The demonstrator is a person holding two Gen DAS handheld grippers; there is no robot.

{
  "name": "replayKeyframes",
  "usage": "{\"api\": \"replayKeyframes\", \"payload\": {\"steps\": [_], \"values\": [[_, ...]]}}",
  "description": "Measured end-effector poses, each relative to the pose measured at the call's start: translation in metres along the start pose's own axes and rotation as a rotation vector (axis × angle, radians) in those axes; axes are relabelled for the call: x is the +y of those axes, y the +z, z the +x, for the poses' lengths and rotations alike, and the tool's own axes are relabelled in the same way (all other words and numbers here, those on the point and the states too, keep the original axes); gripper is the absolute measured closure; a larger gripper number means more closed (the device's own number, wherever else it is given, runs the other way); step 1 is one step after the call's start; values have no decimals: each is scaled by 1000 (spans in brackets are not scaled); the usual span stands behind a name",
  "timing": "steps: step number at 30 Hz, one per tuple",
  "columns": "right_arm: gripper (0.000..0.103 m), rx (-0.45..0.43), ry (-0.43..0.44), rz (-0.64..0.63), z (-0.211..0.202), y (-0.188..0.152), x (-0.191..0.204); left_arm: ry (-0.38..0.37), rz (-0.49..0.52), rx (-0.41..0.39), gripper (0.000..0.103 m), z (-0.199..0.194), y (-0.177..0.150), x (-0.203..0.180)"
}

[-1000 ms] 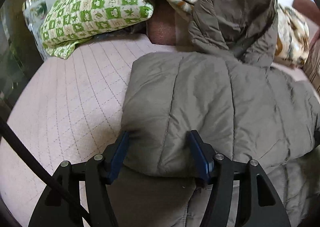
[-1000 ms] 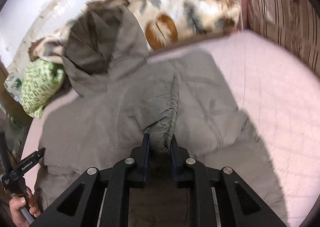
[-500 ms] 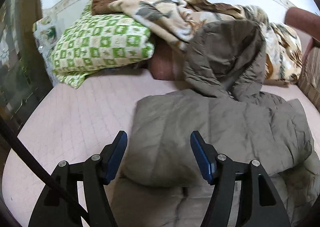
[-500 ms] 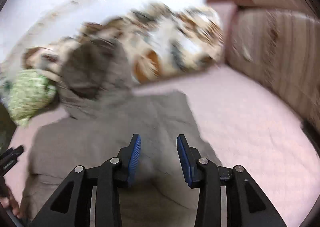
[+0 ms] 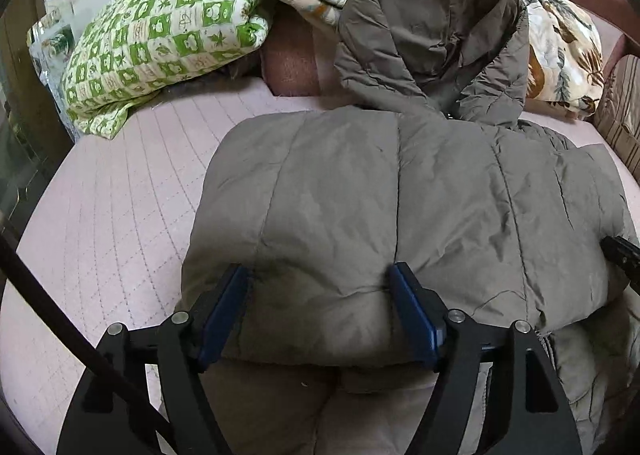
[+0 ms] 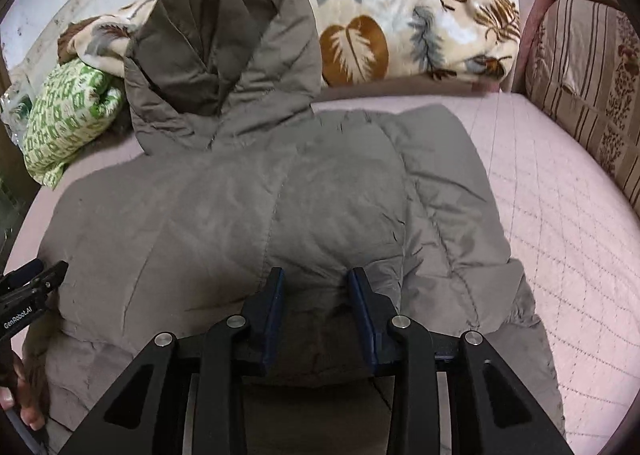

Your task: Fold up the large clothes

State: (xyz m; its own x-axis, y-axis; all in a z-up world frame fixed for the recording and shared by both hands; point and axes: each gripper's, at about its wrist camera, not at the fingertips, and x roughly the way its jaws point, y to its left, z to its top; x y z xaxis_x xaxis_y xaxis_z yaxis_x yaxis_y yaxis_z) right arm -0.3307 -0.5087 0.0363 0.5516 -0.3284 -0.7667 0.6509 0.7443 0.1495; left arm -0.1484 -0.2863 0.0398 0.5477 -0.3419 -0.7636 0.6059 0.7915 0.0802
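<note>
A large grey-brown padded hooded jacket (image 5: 400,195) lies on the pink quilted bed, folded over itself, its hood (image 5: 436,27) propped against the bedding at the back. It also shows in the right wrist view (image 6: 280,215), with its hood (image 6: 224,55). My left gripper (image 5: 320,295) is open, its blue pads on either side of the folded edge at the jacket's left. My right gripper (image 6: 316,287) is open over the folded edge near the jacket's middle. Neither grips the fabric.
A green patterned pillow (image 5: 160,39) lies at the back left. A leaf-print blanket (image 6: 420,27) is heaped along the back. A striped cushion (image 6: 588,95) stands at the right. The pink bed sheet (image 6: 560,215) shows right of the jacket.
My right gripper let go of the jacket fold and opened. Both grippers drew back, then came down close over the folded edge again.
</note>
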Motion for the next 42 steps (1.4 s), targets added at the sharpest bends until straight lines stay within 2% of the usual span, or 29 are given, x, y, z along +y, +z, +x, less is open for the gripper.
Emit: {"api": "replayKeyframes", "payload": {"steps": [4,7,11,14,17,21,25,34,42], "values": [[67,-6,-12,-11,-3,1,2,29,14,-47,29,-13,-3,-5],[67,-74,-14,-23,-24,1,8,14,17,-118,29,-33,1,-7],[61,-165,28,-96,-47,-4,27,-19,29,-172,29,-50,1,-18],[60,-131,77,-138,-41,-11,40,-27,74,-153,29,-45,-1,-32],[60,-99,88,-161,-33,-16,48,-3,106,-106,29,-31,-6,-41],[59,-44,84,-170,-16,-20,51,-14,99,-60,29,-19,-9,-40],[58,-13,91,-162,-7,-22,48,-13,90,-53,25,-15,-10,-37],[55,-14,84,-172,-7,-24,51,3,103,-80,25,-19,-12,-40],[54,-81,117,-68,-28,-10,29,14,109,-114,25,-26,-10,-41]]}}
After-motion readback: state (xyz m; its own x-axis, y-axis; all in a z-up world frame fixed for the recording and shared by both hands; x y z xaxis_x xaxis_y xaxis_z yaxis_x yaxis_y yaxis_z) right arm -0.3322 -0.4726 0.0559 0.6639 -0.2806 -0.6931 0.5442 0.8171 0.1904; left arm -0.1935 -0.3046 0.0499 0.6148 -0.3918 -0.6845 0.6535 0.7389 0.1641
